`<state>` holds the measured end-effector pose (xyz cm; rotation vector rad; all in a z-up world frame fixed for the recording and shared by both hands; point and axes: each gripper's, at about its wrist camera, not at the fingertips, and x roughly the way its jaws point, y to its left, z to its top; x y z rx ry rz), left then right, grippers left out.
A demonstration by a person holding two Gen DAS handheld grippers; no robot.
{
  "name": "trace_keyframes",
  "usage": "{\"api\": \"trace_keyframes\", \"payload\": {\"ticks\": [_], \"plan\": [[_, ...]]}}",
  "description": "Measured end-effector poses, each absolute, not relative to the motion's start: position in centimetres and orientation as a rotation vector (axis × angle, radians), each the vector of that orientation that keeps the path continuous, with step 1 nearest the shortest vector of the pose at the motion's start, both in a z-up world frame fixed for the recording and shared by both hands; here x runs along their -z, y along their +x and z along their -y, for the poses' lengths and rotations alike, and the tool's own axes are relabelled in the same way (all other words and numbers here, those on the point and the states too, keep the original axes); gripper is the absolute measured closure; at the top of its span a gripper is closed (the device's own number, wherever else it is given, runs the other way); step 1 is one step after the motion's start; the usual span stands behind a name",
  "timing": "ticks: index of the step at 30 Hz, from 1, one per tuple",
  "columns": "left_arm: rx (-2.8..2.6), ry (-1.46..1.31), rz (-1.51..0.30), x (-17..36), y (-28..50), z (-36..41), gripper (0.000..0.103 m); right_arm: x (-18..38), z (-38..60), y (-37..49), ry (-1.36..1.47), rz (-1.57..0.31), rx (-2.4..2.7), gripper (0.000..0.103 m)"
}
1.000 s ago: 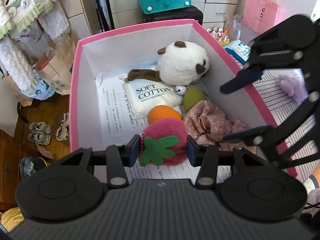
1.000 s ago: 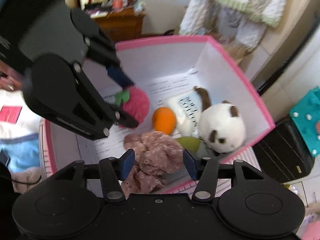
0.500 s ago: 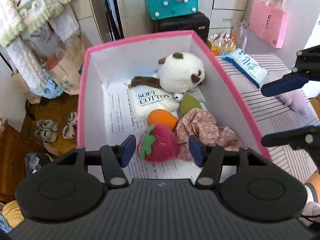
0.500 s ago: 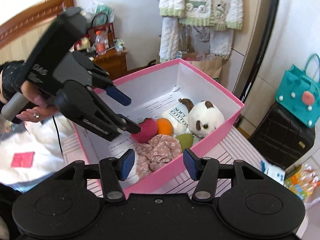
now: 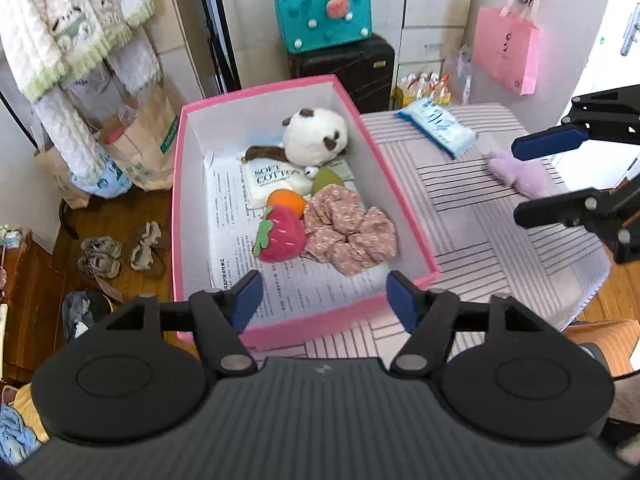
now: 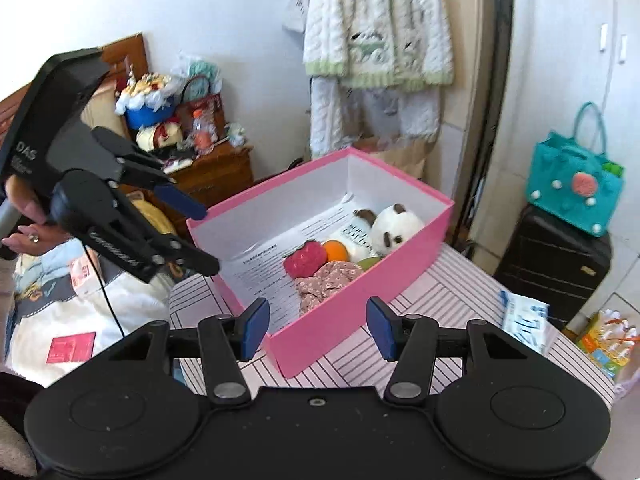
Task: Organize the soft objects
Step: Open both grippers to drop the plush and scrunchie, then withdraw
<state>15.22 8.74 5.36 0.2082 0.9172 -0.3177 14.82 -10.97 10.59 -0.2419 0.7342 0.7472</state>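
A pink box (image 5: 178, 184) (image 6: 352, 312) stands on a striped table. Inside lie a strawberry plush (image 5: 282, 236) (image 6: 306, 258), an orange plush (image 5: 286, 200), a floral cloth (image 5: 348, 234), a green plush (image 5: 326, 180), a cotton pack (image 5: 276, 178) and a panda plush (image 5: 316, 136) (image 6: 396, 226). My left gripper (image 5: 322, 300) (image 6: 198, 236) hangs above the box's near end, jaws opening, nothing between them. My right gripper (image 6: 318, 324) (image 5: 536, 182) stands open and empty above the table beside the box. A purple plush (image 5: 516, 174) lies on the table by the right gripper's fingers.
A blue wipes pack (image 5: 438, 126) lies on the striped table (image 5: 480, 240). Behind stand a black suitcase (image 5: 352, 68) with a teal bag (image 5: 324, 12) on it, and a pink bag (image 5: 506, 54). Paper bags and shoes (image 5: 120, 250) sit on the floor at the left.
My left gripper let go of the strawberry plush, which now lies in the box, and pulled up and back while opening. My right gripper drew back out of the box, empty.
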Motion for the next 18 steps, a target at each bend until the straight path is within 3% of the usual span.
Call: {"api": "trace_keyframes", "payload": {"ticks": [2,9,18], "plan": [[0.329,0.216,-0.878,-6.0,13.6,-8.4,0.025,-11.0,11.9,13.4,-0.226,-0.712,-0.738,0.044],[0.437,0.237,-0.792,-6.6,9.5,-6.7,0.023,-10.2,14.4,9.2,-0.215,-0.711,-0.668,0.042],[0.554,0.289,-0.686,-6.3,6.2,-3.4,0.011,-7.0,17.6,5.5,-0.169,-0.739,-0.570,0.039]]}}
